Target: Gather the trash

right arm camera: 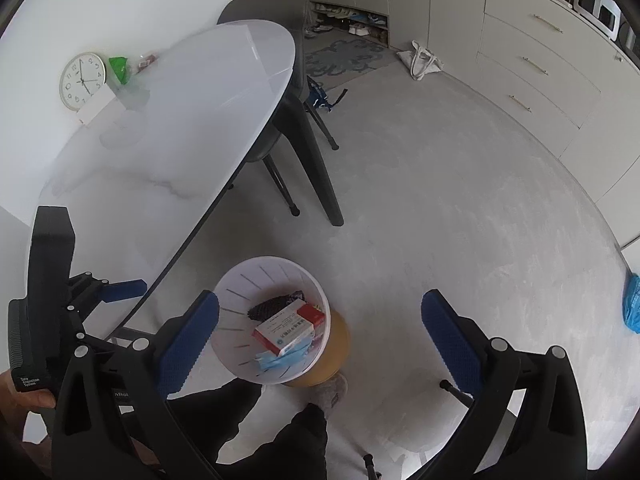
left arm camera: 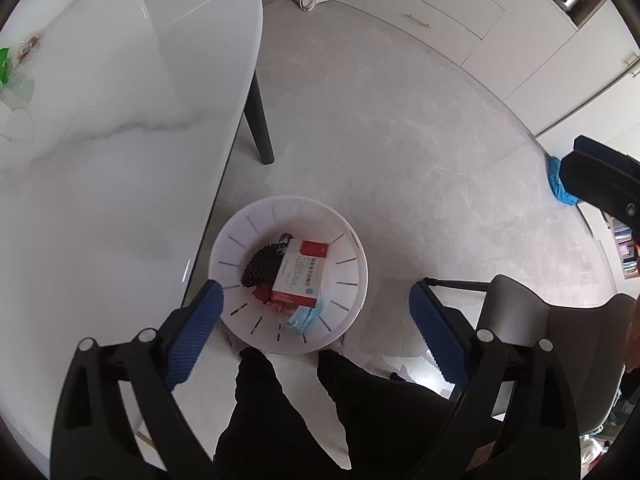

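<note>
A white trash bin (left arm camera: 352,268) stands on the floor beside the table, also in the right wrist view (right arm camera: 232,292). It holds a red-and-white medicine box (left arm camera: 300,276) (right arm camera: 288,326), a black textured piece (left arm camera: 262,266) (right arm camera: 268,307) and a blue face mask (left arm camera: 306,318) (right arm camera: 276,360). My left gripper (left arm camera: 316,328) is open and empty above the bin. My right gripper (right arm camera: 320,336) is open and empty above the bin too. A green wrapper (right arm camera: 119,69) and clear plastic (left arm camera: 18,92) lie at the table's far side.
The white marble table (left arm camera: 120,140) (right arm camera: 180,120) fills the left. A clock (right arm camera: 82,81) leans at its back. Dark chairs (right arm camera: 280,80) stand by it, a grey chair (left arm camera: 560,340) at my right. A tote bag (right arm camera: 422,60) and blue cloth (right arm camera: 632,308) lie on the floor.
</note>
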The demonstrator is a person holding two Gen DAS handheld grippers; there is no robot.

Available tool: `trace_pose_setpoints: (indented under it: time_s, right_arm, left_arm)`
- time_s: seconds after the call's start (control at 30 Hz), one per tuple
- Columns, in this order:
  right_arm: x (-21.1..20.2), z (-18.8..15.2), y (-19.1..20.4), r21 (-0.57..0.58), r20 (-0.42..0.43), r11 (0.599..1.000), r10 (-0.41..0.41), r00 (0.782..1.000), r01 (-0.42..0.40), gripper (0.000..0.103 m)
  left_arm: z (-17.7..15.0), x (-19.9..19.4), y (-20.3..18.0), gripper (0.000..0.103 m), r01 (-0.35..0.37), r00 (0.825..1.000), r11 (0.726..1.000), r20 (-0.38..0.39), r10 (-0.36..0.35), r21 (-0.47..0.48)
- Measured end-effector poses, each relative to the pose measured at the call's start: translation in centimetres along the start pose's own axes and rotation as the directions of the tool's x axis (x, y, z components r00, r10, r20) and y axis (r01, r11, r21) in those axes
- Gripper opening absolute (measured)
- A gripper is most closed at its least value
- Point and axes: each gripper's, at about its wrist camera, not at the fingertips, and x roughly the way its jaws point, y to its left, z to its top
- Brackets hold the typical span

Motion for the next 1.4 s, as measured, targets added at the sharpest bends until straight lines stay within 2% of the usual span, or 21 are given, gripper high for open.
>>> trace_pose_setpoints:
  time_s: [0.17,0.23,0.3,0.4,0.53,0.6,0.7,0.73,0.77,0.83,0.9,0.93,1.0,1.07,1.13,1.2,1.27,1.4]
  right_arm:
    - [0.2,0.4,0.5,0.004,0.003,1.000,0.010,1.000,-0.010,0.100]
    - [-0.1,1.0,1.2,-0.008,0.016,1.000,0.022,1.000,-0.021,0.100]
    - [-0.7,2.0,2.5,-0.036,0.044,0.999,0.040,0.998,-0.038,0.100]
    - [-2.4,3.9,5.1,-0.081,0.113,0.995,0.074,0.991,-0.065,0.100]
    - [-6.5,7.3,8.7,-0.157,0.238,0.981,0.151,0.959,-0.116,0.100]
    - [-9.0,9.1,10.5,-0.199,0.301,0.971,0.188,0.935,-0.131,0.100]
    - [-12.9,11.9,12.9,-0.261,0.370,0.949,0.265,0.890,-0.175,0.100]
    - [-14.3,12.8,13.6,-0.279,0.397,0.942,0.292,0.870,-0.188,0.100]
    - [-16.0,13.6,14.3,-0.300,0.436,0.934,0.316,0.843,-0.194,0.100]
    - [-18.7,15.1,15.2,-0.323,0.487,0.929,0.326,0.810,-0.180,0.100]
    - [-21.2,16.4,16.1,-0.339,0.535,0.928,0.324,0.781,-0.152,0.101]
    - [-22.2,16.9,16.4,-0.344,0.555,0.929,0.318,0.769,-0.136,0.101]
    - [-24.3,17.8,17.0,-0.345,0.602,0.934,0.299,0.741,-0.096,0.101]
    - [-25.8,18.2,17.3,-0.332,0.641,0.941,0.272,0.718,-0.060,0.101]
    - [-26.5,18.3,17.3,-0.314,0.663,0.949,0.240,0.709,-0.027,0.101]
    - [-26.8,18.2,17.0,-0.290,0.678,0.957,0.206,0.706,0.000,0.101]
    - [-26.6,17.9,16.6,-0.271,0.681,0.963,0.181,0.709,0.015,0.101]
    - [-24.7,17.8,16.1,-0.251,0.647,0.967,0.146,0.749,0.029,0.101]
  left_arm:
    - [0.5,-2.7,0.8,0.090,-0.048,0.996,0.998,0.072,0.050,-0.039]
    - [0.9,-4.6,1.6,0.090,-0.085,0.988,0.994,0.123,0.093,-0.066]
    - [1.4,-7.1,2.3,0.090,-0.123,0.973,0.988,0.186,0.138,-0.090]
    - [2.0,-12.0,3.5,0.090,-0.188,0.930,0.974,0.296,0.218,-0.126]
    - [2.3,-19.1,5.2,0.090,-0.243,0.853,0.948,0.420,0.310,-0.207]
    - [2.4,-22.7,6.0,0.090,-0.264,0.805,0.930,0.473,0.358,-0.254]
    - [2.3,-28.4,7.0,0.096,-0.298,0.704,0.896,0.557,0.440,-0.330]
    - [2.3,-30.4,7.1,0.096,-0.313,0.664,0.884,0.585,0.466,-0.348]
    - [2.4,-31.9,7.1,0.096,-0.328,0.631,0.872,0.603,0.488,-0.362]
    - [2.5,-35.3,6.9,0.096,-0.353,0.553,0.847,0.643,0.531,-0.397]
    - [2.9,-38.3,6.9,0.096,-0.356,0.489,0.829,0.670,0.558,-0.431]
    - [3.1,-39.4,6.9,0.096,-0.350,0.468,0.825,0.680,0.564,-0.443]
    - [3.8,-41.0,6.6,0.096,-0.343,0.444,0.818,0.688,0.574,-0.461]
    - [4.3,-42.0,6.3,0.096,-0.341,0.434,0.816,0.692,0.577,-0.466]
    - [5.0,-42.3,5.9,0.096,-0.332,0.437,0.820,0.695,0.571,-0.466]
    - [5.2,-41.9,5.4,0.096,-0.323,0.457,0.832,0.695,0.555,-0.451]
    - [5.3,-41.3,5.1,0.096,-0.308,0.486,0.847,0.694,0.531,-0.433]
    - [6.1,-39.6,4.9,0.096,-0.289,0.533,0.866,0.683,0.499,-0.407]
